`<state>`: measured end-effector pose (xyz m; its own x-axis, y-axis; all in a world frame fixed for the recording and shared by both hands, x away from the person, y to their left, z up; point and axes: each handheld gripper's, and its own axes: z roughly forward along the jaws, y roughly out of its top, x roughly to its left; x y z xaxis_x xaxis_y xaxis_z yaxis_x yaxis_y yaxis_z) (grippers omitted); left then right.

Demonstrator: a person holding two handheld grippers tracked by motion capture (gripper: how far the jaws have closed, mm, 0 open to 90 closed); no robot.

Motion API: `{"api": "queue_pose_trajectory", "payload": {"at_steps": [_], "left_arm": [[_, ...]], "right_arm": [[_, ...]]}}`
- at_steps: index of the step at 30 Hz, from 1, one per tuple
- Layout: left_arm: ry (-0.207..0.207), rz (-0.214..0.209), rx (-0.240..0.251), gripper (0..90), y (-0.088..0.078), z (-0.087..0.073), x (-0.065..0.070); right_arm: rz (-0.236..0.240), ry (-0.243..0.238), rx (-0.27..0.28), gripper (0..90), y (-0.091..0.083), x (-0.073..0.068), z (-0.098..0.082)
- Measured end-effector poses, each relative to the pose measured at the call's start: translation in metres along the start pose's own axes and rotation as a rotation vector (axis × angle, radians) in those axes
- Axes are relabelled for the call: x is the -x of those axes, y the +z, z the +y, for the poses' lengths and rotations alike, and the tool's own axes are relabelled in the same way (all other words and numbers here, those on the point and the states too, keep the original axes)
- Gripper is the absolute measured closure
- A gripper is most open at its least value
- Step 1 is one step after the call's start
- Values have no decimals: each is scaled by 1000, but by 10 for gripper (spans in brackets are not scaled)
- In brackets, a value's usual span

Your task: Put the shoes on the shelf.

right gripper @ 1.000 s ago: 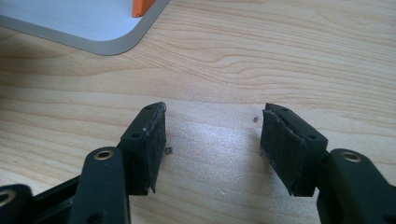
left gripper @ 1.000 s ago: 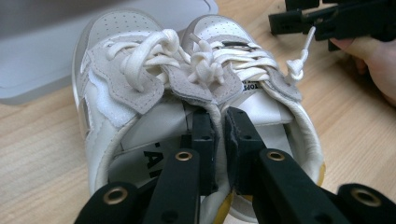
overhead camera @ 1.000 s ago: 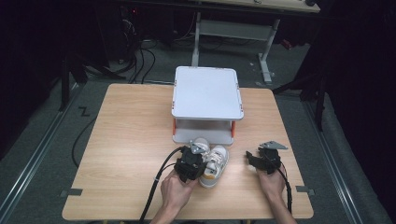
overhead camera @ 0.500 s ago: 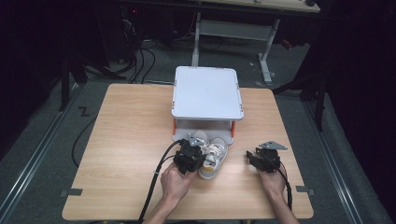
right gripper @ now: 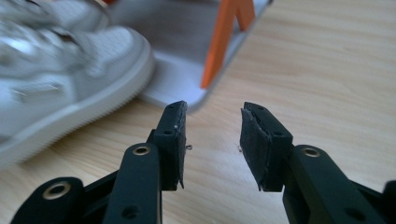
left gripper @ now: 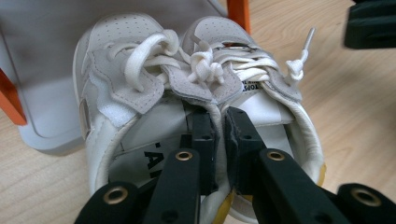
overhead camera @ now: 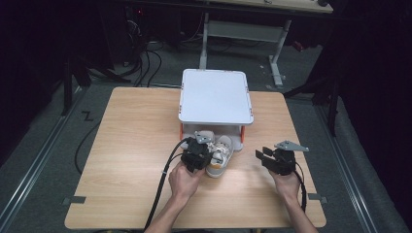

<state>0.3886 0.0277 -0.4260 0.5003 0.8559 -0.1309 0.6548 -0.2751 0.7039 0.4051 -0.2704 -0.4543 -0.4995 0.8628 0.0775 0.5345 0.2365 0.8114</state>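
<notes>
The left tongs (left gripper: 217, 154) are clamped on the touching inner collars of a pair of white sneakers (left gripper: 196, 93), one jaw inside each shoe. The sneakers sit side by side on the wooden surface (overhead camera: 131, 141), toes pointing under the white shelf rack (overhead camera: 215, 97), whose lower tray and orange legs (left gripper: 239, 11) stand right behind them. In the high view the left tongs (overhead camera: 198, 148) cover the heels of the pair (overhead camera: 219, 154). The right tongs (right gripper: 212, 140) hover over bare wood with nothing between the jaws; they have just been closing and stand partly apart. In the high view they (overhead camera: 262, 156) sit to the right of the sneakers, apart from them, near the rack's front right corner.
</notes>
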Motion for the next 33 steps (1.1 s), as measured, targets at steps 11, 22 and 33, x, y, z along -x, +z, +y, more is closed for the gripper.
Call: {"api": "queue_pose_trajectory", "payload": {"at_steps": [11, 22, 33], "left_arm": [[-16, 43, 15, 829, 14, 9, -9], [-50, 57, 15, 828, 29, 13, -17], [-51, 70, 24, 828, 37, 20, -22]], "right_arm": [[82, -14, 59, 645, -14, -8, 34], [153, -80, 122, 699, -31, -23, 80], [173, -132, 149, 718, -17, -42, 131]]}}
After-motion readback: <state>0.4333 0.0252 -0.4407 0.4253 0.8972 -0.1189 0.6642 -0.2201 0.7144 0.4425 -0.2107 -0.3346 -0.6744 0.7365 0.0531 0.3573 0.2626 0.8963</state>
